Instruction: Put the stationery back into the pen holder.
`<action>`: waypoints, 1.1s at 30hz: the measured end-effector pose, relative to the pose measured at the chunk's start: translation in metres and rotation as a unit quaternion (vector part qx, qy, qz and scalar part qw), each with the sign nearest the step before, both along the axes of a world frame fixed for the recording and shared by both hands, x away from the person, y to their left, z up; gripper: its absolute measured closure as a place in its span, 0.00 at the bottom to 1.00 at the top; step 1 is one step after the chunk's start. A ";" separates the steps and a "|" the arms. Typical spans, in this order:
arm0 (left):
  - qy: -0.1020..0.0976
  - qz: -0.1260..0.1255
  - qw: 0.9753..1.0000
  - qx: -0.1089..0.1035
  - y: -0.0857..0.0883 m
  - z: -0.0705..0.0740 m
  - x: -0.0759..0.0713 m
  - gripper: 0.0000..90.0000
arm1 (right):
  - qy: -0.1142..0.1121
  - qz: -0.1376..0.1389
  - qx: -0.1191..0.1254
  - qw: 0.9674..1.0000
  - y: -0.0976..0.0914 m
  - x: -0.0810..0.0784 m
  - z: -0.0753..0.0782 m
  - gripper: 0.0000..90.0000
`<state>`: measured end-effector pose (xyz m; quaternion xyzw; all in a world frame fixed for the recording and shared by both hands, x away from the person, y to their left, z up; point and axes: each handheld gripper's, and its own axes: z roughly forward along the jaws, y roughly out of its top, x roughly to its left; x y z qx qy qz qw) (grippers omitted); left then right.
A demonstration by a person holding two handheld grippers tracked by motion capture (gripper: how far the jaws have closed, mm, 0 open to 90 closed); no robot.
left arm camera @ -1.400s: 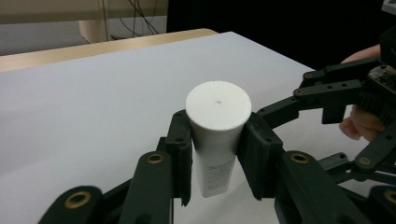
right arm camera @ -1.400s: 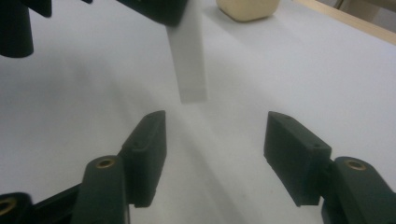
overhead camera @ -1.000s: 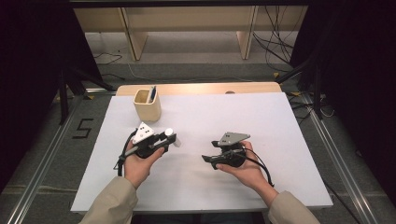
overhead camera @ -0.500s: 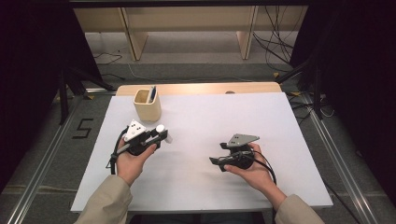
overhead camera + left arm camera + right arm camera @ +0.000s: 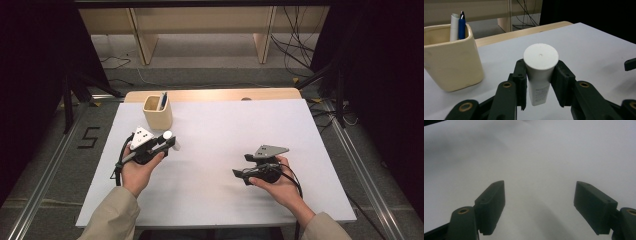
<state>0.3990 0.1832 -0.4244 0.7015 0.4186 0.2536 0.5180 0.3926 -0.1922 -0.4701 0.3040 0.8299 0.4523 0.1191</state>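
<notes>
— What had the left gripper [image 5: 540,100] got?
— Its jaws were clamped on a white tube [image 5: 540,70], held near the cream pen cup [image 5: 451,62] by the bench's [image 5: 300,130] far left corner.
— And the right gripper [image 5: 539,207]?
— Jaws apart, just been opening, nothing between them; low over bare bench near the front right.

lab rig, dark curtains [image 5: 30,75], floor rails [image 5: 45,185], loose cables [image 5: 295,45]

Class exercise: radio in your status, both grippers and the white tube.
Left gripper shut on white tube. Right gripper empty, jaws just opened wide. Beige cup beyond the tube, apart.
</notes>
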 end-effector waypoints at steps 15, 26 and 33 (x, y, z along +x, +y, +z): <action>-0.015 0.017 1.000 0.005 0.007 0.007 0.007 0.74 | 0.001 -0.014 0.004 1.000 -0.009 -0.003 -0.001 0.25; -0.024 0.034 0.999 0.007 0.012 0.012 0.016 0.74 | 0.000 -0.020 0.007 1.000 -0.012 -0.005 -0.002 0.24; -0.027 0.041 0.999 0.009 0.016 0.015 0.022 0.74 | 0.000 -0.022 0.008 1.000 -0.012 -0.005 -0.003 0.24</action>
